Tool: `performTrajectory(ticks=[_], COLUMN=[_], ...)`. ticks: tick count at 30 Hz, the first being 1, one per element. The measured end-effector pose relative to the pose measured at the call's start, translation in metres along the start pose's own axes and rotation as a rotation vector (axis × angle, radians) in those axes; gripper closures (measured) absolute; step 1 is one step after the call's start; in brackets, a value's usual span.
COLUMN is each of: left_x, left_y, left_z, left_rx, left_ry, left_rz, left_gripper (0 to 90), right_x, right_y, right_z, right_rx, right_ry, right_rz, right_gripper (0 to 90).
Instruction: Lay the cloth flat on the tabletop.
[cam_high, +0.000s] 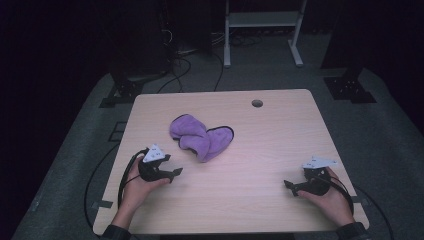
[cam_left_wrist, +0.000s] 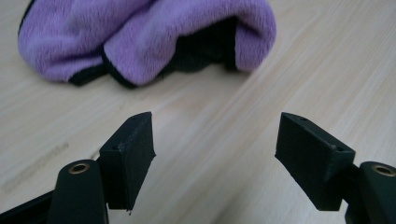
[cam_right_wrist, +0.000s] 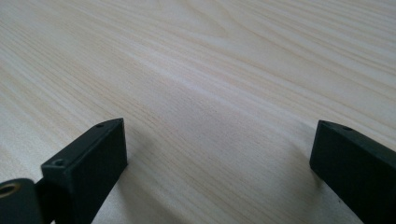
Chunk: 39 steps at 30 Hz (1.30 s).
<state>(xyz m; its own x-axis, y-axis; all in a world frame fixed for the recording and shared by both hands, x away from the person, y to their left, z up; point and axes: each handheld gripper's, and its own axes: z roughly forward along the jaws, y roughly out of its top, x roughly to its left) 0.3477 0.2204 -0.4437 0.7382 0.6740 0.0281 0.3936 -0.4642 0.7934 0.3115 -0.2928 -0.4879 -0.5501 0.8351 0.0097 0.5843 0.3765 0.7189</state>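
Purple cloth (cam_high: 201, 136) lay crumpled mid-desk (cam_high: 250, 200), just ahead of left gripper (cam_left_wrist: 215, 140), jaws apart, empty. Best aimed at the near black-edged hem, pinched low. Right gripper (cam_right_wrist: 219, 154) idle, jaws wide apart.

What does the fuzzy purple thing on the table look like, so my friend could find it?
Look at the pale wooden table, just left of its middle and nearer the far edge with the small round hole. There lies a crumpled purple cloth, bunched in soft folds. It is fluffy, edged with a thin black trim, and the one colourful thing there.
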Motion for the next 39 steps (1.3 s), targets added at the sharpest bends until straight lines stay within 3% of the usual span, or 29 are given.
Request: performTrajectory(ticks=[6,16,23,26,28,29,30,32,35,39], left_x=[0.001,0.005,0.009,0.009,0.009,0.009,0.008,0.008,0.004,-0.009], left_y=[0.015,0.038,0.045,0.047,0.048,0.048,0.05,0.052,0.057,0.069], left_z=[0.007,0.037,0.056,0.062,0.065,0.065,0.065,0.064,0.058,0.049], left_rx=[-0.018,-0.006,0.02,0.03,0.029,0.029,0.046,0.049,0.046,0.007], left_ry=[0.0,0.023,0.046,0.028,0.016,0.016,0.008,-0.01,-0.055,-0.121], left_rz=[0.018,0.061,0.077,0.088,0.047,0.047,-0.011,-0.048,-0.058,-0.052], left_gripper=[27.3,30.2,39.5,50.8,63.9,69.2,74.6,81.4,83.9,84.4], right_x=[0.0,0.0,-0.001,-0.001,-0.001,-0.001,-0.001,-0.001,-0.001,-0.001], right_y=[0.0,0.0,0.0,0.0,0.0,0.0,0.0,0.0,0.0,0.0], right_z=[0.0,0.0,0.0,0.0,0.0,0.0,0.0,0.0,0.0,0.0], right_rx=[0.0,0.001,0.001,0.001,0.001,0.001,0.001,0.001,0.001,0.0], right_ry=[0.001,0.001,0.001,0.002,0.002,0.002,0.001,0.001,0.002,0.001], right_rz=[-0.001,-0.002,-0.002,-0.002,-0.003,-0.001,-0.001,-0.002,-0.002,-0.001], right_gripper=[3.0,3.0,3.0,3.0,3.1,3.1,3.2,3.2,3.2,3.2])
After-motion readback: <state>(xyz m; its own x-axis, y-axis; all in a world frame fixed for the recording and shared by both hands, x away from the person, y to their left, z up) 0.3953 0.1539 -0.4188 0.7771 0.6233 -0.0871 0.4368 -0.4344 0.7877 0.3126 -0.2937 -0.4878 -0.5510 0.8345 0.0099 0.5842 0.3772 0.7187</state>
